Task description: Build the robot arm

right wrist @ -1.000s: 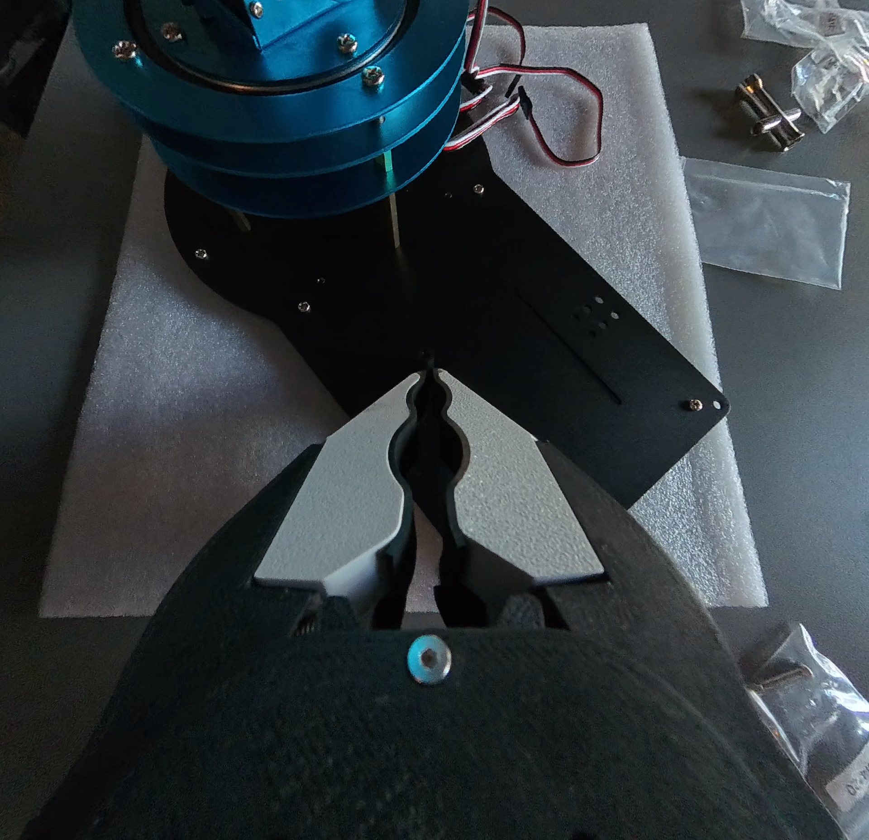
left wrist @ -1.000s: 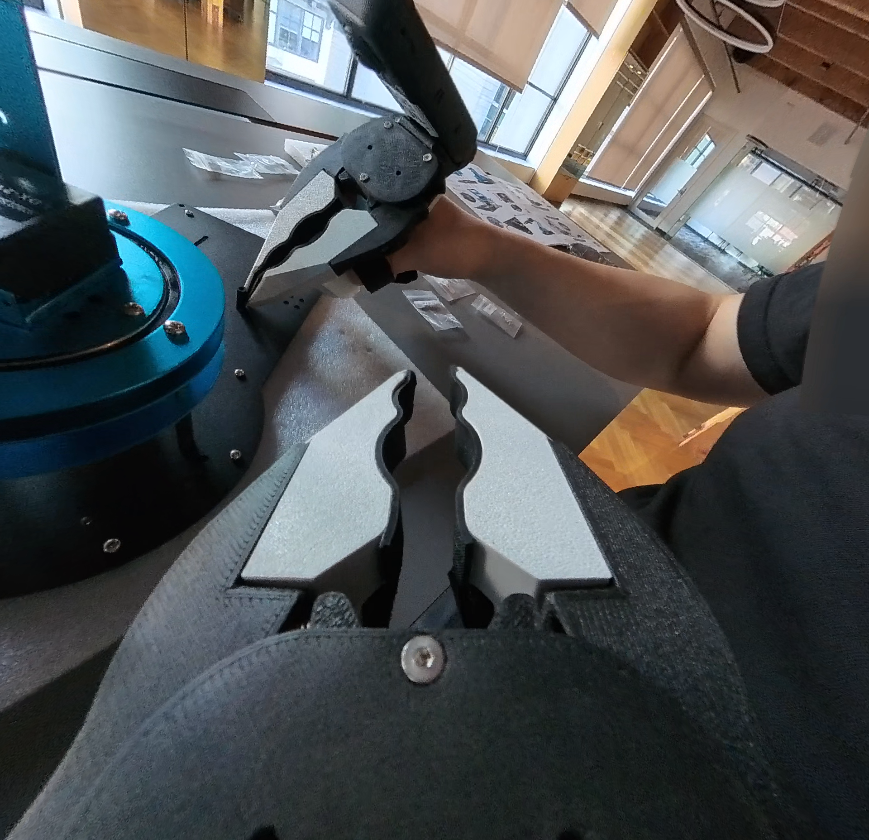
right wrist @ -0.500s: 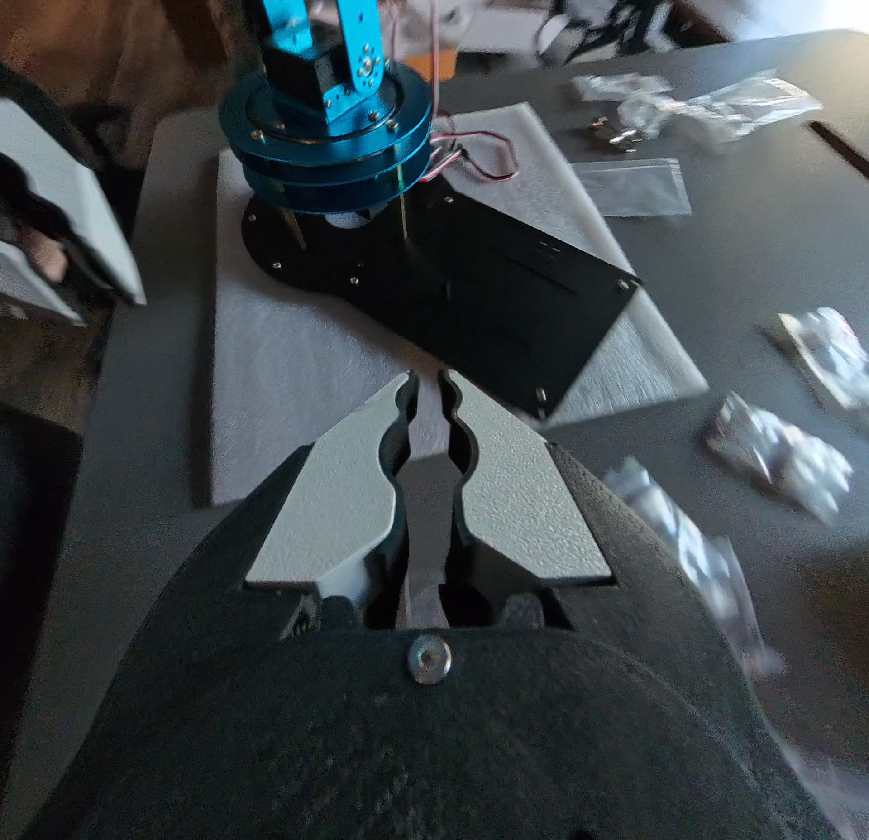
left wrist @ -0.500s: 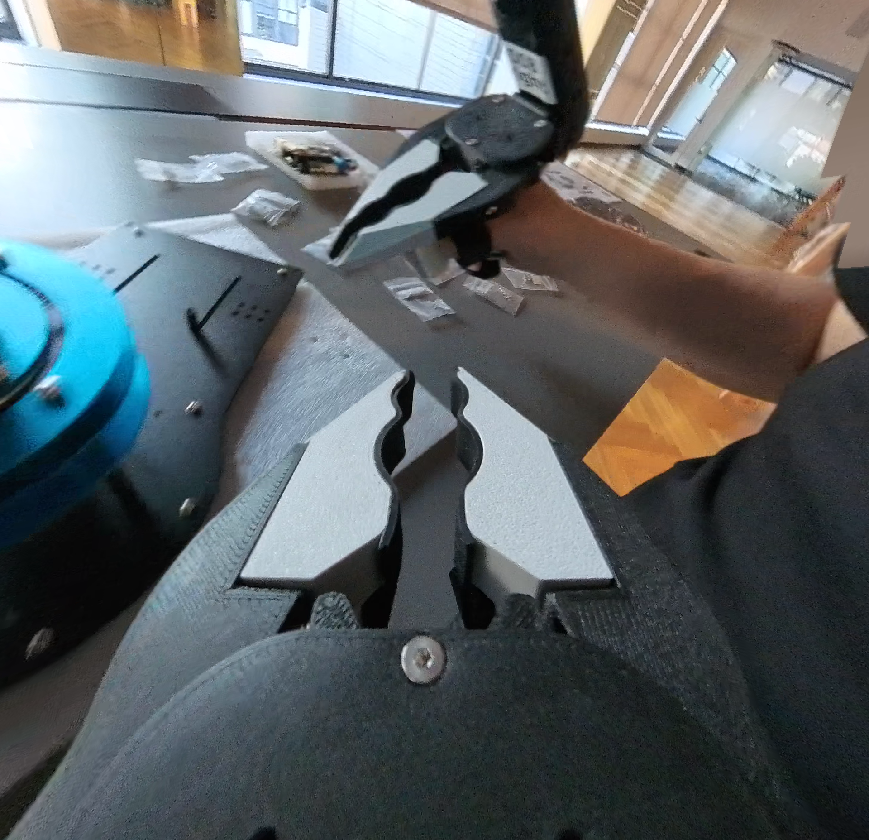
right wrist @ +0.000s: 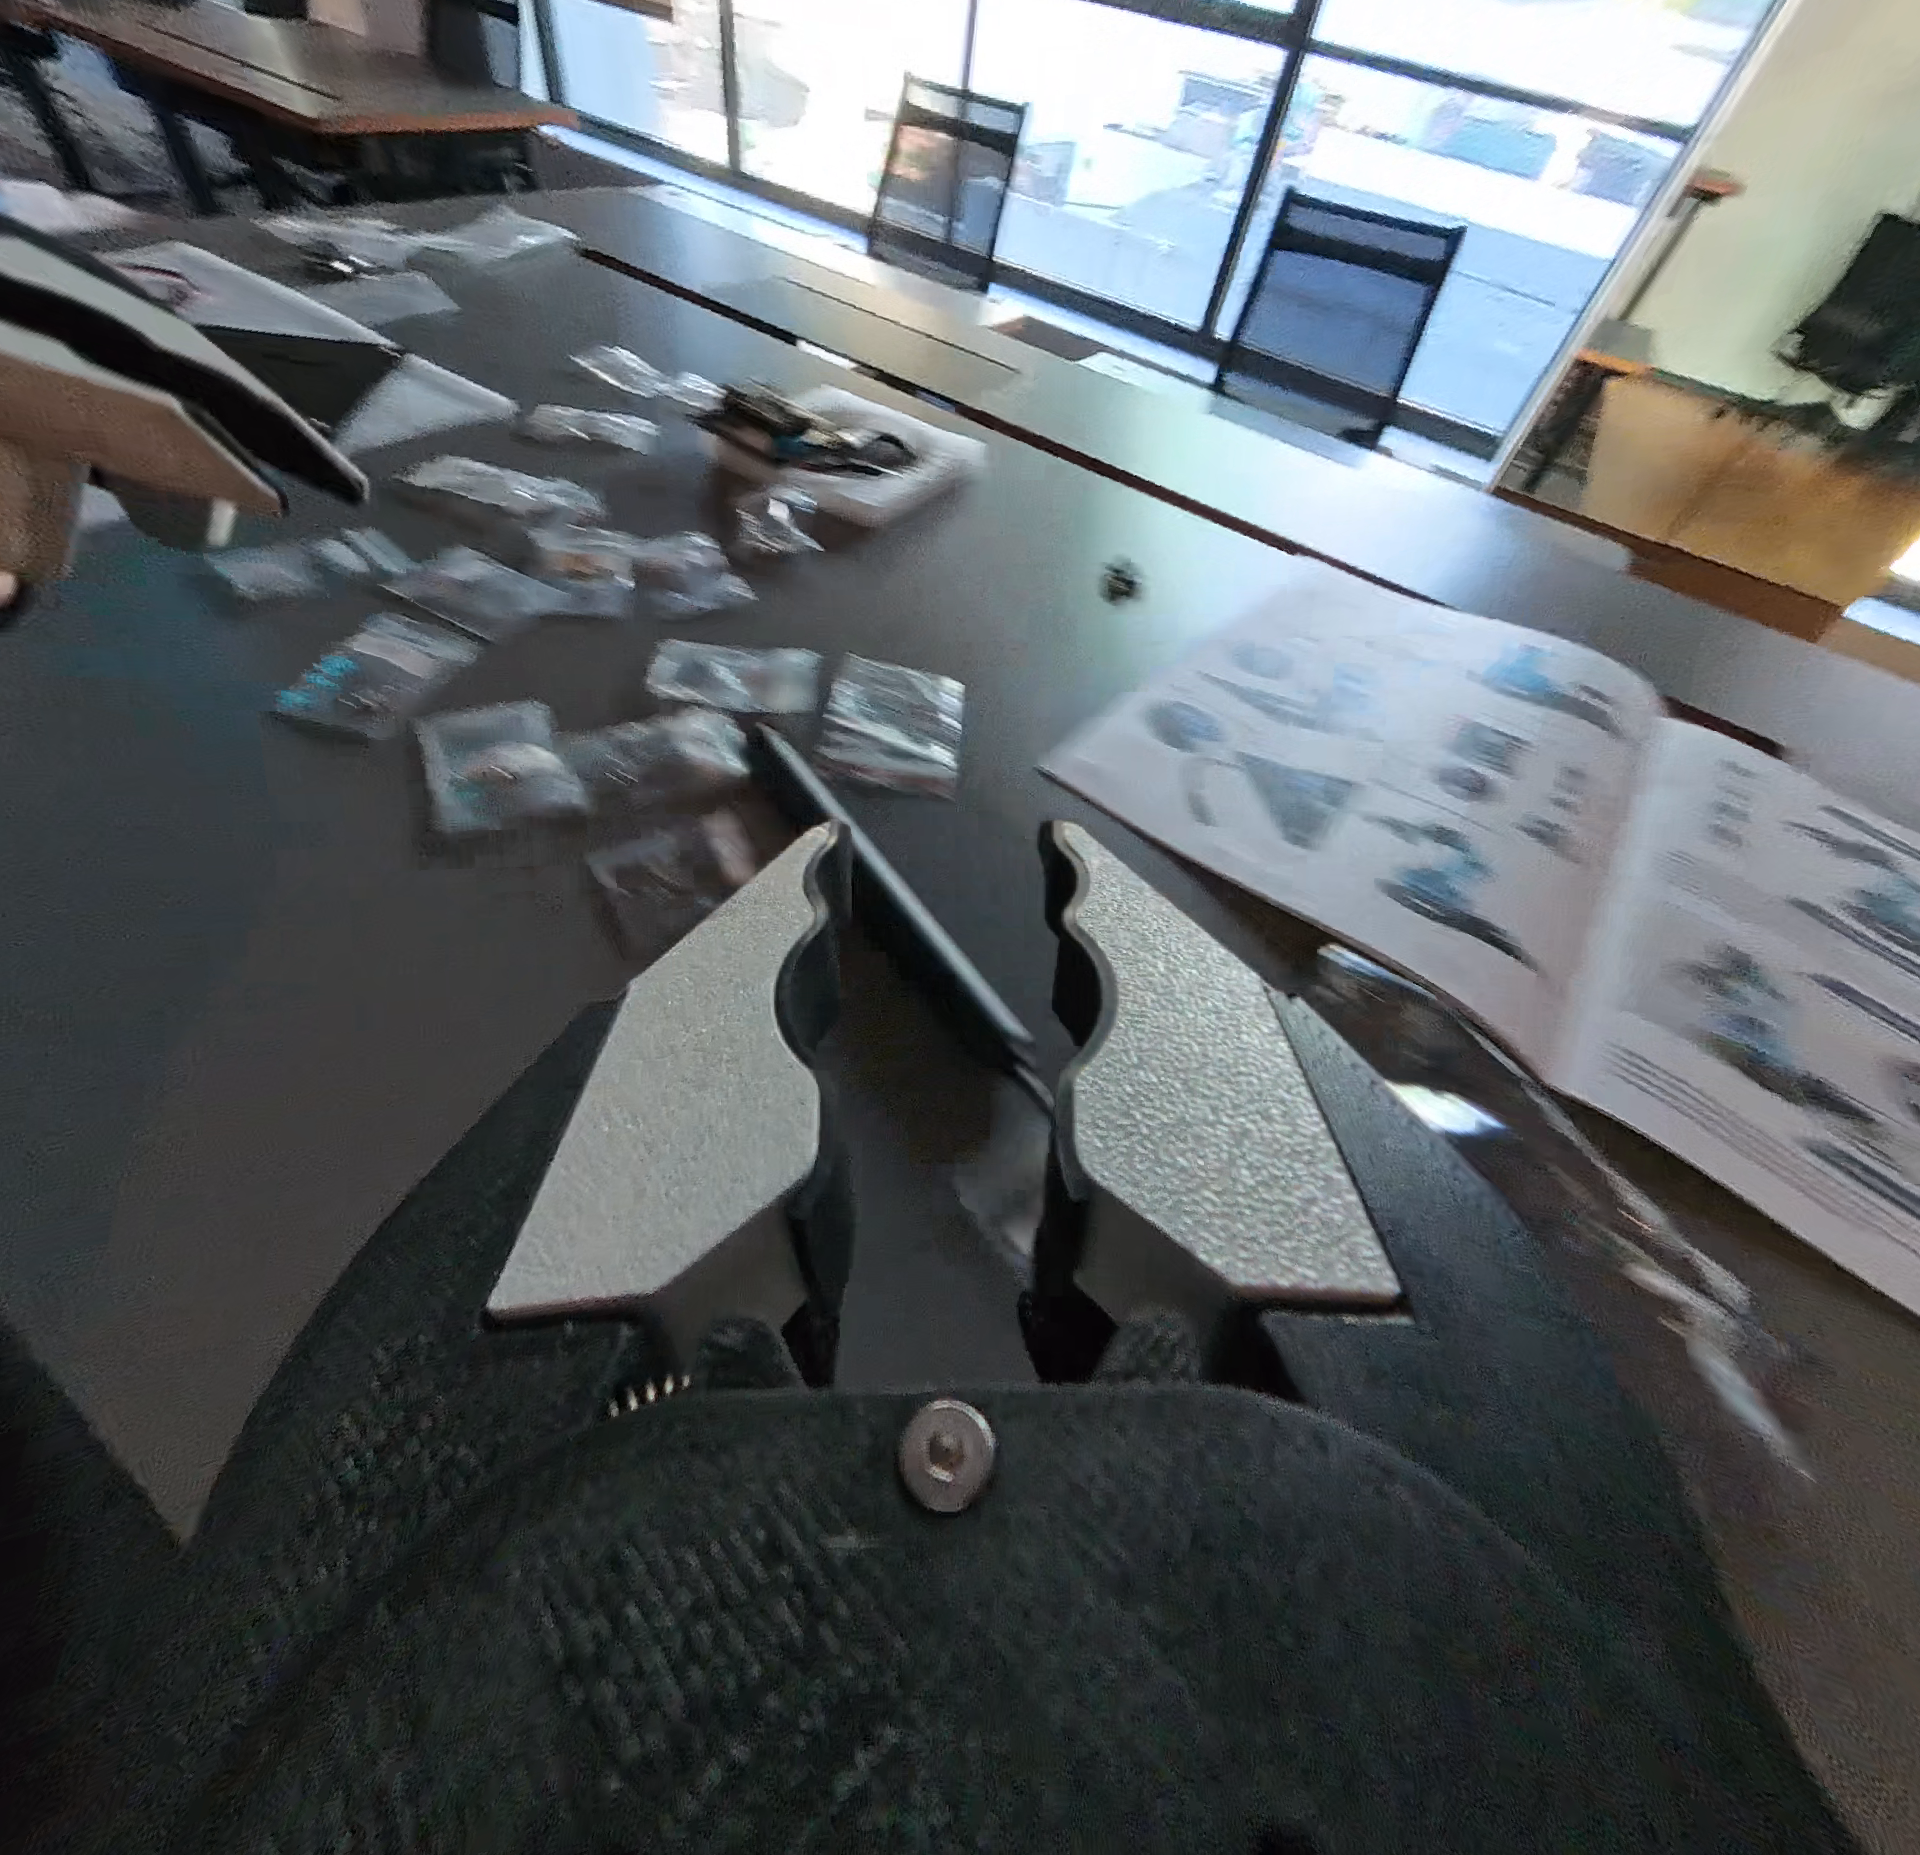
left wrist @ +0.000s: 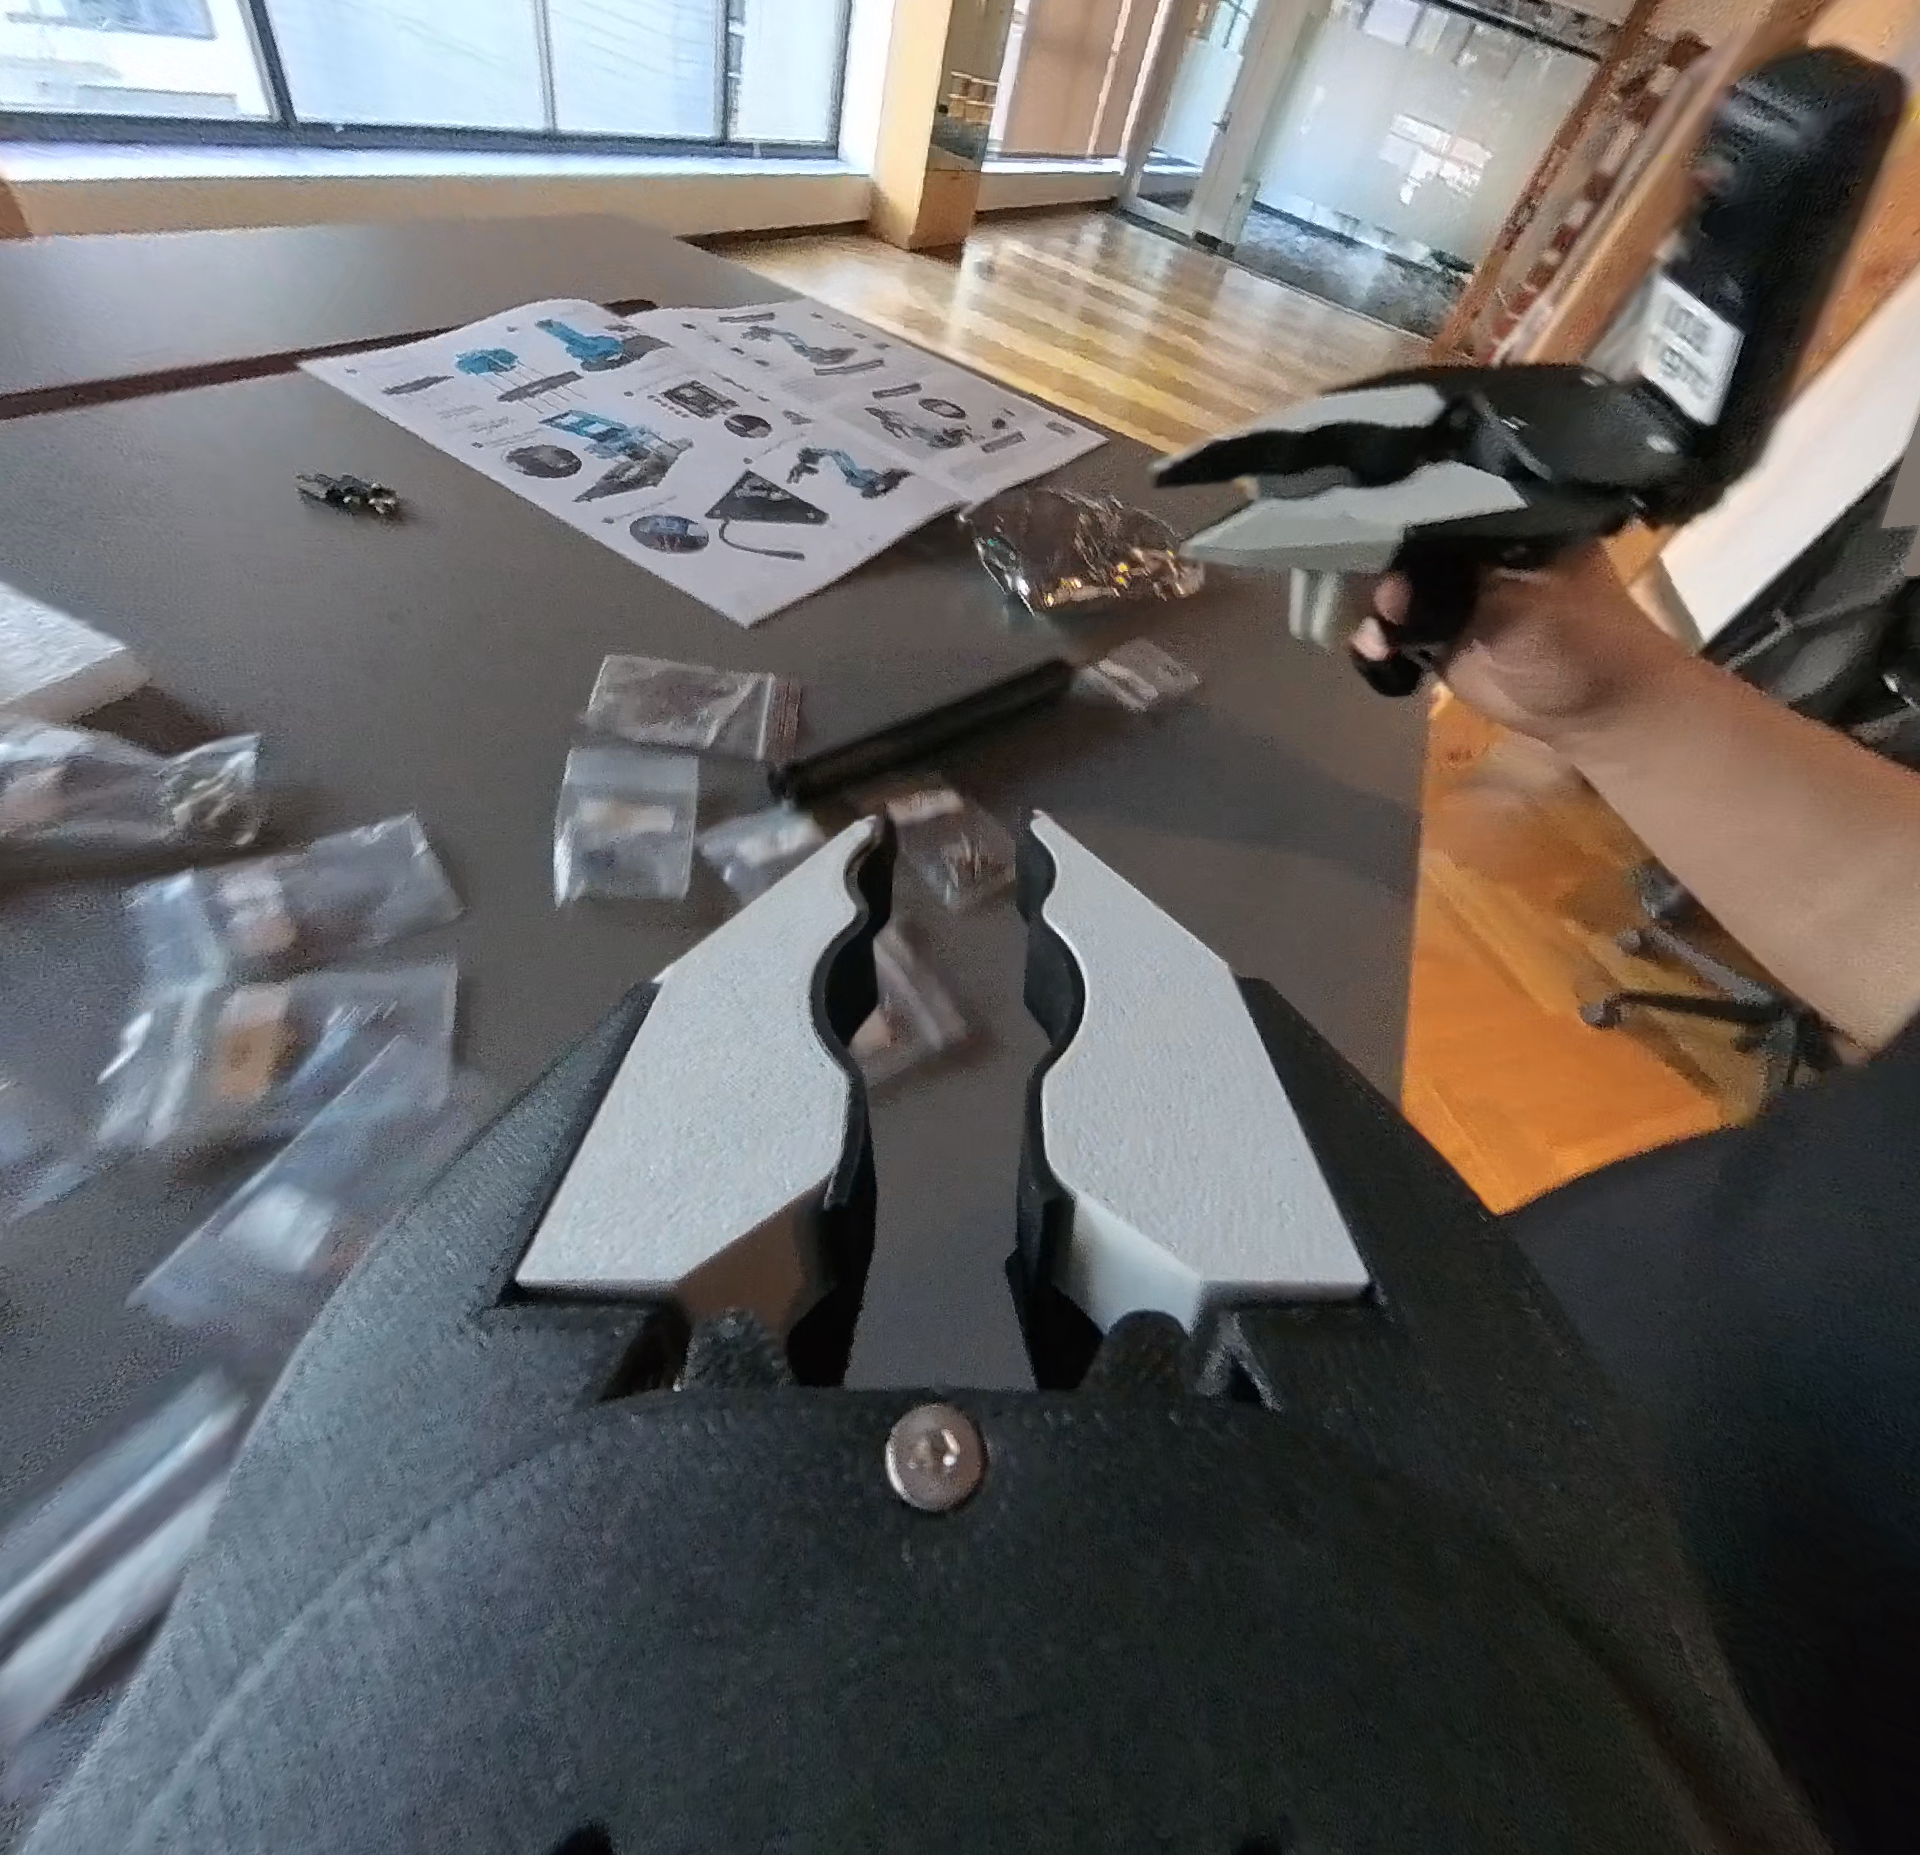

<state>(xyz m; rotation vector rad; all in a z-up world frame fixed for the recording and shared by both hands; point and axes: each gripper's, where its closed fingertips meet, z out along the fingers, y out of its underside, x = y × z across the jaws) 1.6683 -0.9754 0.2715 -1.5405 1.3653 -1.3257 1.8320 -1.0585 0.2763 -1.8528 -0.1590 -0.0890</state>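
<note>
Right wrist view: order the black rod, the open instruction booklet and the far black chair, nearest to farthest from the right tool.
1. Black rod: on the table, running between the right tool's open fingers.
2. Instruction booklet: flat, to the right.
3. Black chair: beyond the table, by the windows.

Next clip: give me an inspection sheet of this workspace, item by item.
Surface: dark table, mostly bare near its far edge.
Job's things: open illustrated booklet; black rod lying flat among the bags.
Clutter: many small clear parts bags, blurred; a crinkled silvery bag beside the booklet; a small metal part.
Grippers: left claw open, empty, above the bags; right claw open, empty, over the rod.
Cables: nothing seen.
Surroundings: large windows, wooden floor, chairs.
</note>
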